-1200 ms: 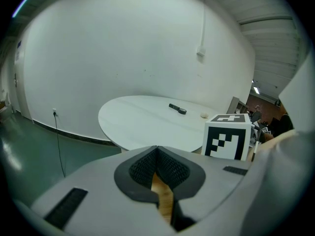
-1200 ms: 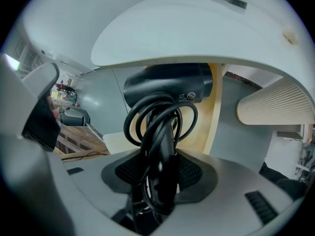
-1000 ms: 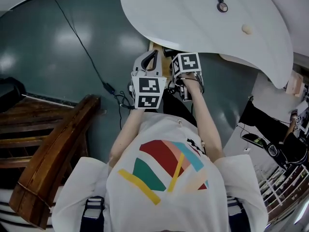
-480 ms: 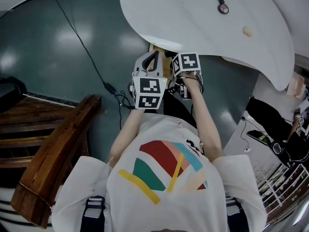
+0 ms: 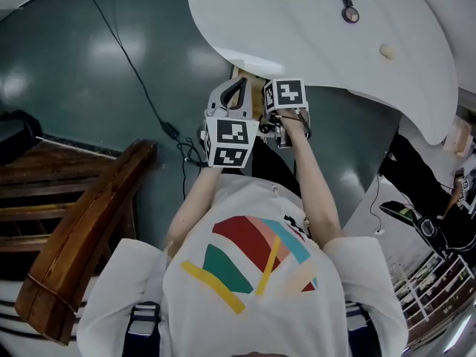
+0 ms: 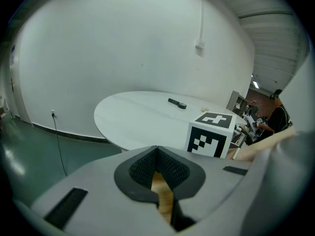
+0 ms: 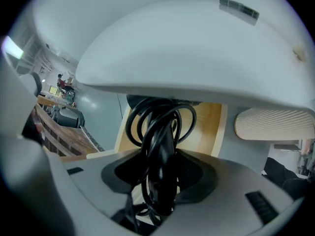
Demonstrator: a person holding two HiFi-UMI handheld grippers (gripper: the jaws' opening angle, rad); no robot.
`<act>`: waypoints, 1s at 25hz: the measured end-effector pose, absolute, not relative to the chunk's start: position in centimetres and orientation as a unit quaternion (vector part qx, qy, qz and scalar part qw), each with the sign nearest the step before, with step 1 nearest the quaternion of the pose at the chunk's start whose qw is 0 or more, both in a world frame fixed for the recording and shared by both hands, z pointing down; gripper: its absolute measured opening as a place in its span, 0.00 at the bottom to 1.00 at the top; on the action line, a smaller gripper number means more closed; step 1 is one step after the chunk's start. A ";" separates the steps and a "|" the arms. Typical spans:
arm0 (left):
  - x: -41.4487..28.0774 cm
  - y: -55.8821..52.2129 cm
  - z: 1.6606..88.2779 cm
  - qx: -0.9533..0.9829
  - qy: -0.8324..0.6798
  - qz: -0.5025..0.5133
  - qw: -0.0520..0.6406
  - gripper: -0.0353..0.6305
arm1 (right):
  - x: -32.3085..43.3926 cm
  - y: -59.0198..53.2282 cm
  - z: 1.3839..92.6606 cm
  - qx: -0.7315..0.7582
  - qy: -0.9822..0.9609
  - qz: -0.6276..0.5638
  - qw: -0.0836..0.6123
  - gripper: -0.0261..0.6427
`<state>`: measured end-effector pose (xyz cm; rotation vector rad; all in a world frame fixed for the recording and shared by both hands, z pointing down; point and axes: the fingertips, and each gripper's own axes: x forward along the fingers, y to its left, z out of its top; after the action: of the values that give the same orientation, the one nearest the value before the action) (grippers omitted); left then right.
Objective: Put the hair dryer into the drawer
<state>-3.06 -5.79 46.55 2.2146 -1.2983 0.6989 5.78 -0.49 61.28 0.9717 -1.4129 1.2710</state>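
the right tool is closed on the black hair dryer, with its cord coiled around it. it hangs over the open wooden drawer under the white round surface. the left tool is closed and empty, just beside the right tool.

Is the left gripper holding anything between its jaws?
No, the left gripper has its jaws closed tip to tip, with nothing gripped between them.
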 end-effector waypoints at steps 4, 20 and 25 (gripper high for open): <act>-3.1 -5.8 46.6 0.808 -0.474 0.258 0.235 0.08 | 5.2 -1.1 61.6 0.412 -0.601 0.502 0.466 0.32; -3.9 -5.1 46.0 0.801 -0.489 0.246 0.241 0.08 | 4.6 -3.1 64.9 0.461 -0.647 0.428 0.432 0.32; -4.1 -4.7 46.3 0.798 -0.492 0.256 0.234 0.08 | 4.8 -3.6 66.0 0.477 -0.653 0.419 0.413 0.32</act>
<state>-4.06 -4.75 46.32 2.1913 -1.3514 0.7025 4.82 -3.59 66.00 1.1989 -1.6420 1.0533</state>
